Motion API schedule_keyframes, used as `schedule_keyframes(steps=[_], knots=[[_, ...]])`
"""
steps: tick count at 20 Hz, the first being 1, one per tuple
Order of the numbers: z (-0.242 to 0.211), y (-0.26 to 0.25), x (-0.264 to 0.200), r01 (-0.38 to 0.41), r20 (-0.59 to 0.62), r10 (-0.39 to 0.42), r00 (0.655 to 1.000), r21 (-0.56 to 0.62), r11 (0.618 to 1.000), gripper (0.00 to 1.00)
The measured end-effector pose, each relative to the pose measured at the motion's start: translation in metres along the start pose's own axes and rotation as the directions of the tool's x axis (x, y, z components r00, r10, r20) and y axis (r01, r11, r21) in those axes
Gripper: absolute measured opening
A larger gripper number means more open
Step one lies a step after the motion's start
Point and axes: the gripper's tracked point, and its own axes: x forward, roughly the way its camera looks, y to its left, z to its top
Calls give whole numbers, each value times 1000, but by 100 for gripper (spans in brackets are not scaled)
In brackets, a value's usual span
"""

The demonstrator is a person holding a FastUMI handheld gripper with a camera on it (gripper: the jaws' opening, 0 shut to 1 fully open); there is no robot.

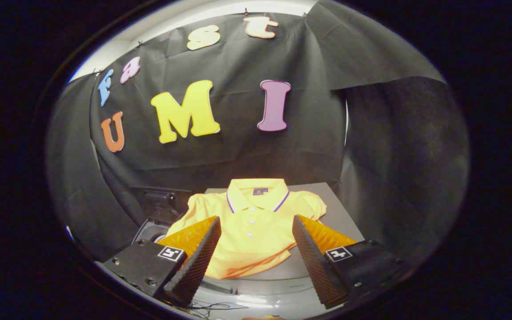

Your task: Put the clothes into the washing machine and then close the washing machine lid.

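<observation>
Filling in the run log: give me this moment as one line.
gripper: jaws open, empty | yellow polo shirt: flat on grey surface, between and beyond jaws | washer opening: beside shirt | stage: not yet grasped

A bright yellow-orange polo shirt with a collar edged in a thin white and dark purple stripe, a small dark purple label inside the neck, and small white buttons down the placket. It lies on a flat grey surface. To its left, a dark grey, nearly black washing machine opening. The gripper, fingers spread wide apart, carries small white squares printed with black marks.
</observation>
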Motion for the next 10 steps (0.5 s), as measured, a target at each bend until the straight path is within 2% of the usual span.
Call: schedule_keyframes(steps=[5,10], knots=[[9,10,51,38,-89,-43,995,-54,998,100],[-4,18,102,62,-232,-81,969,-91,994,100]])
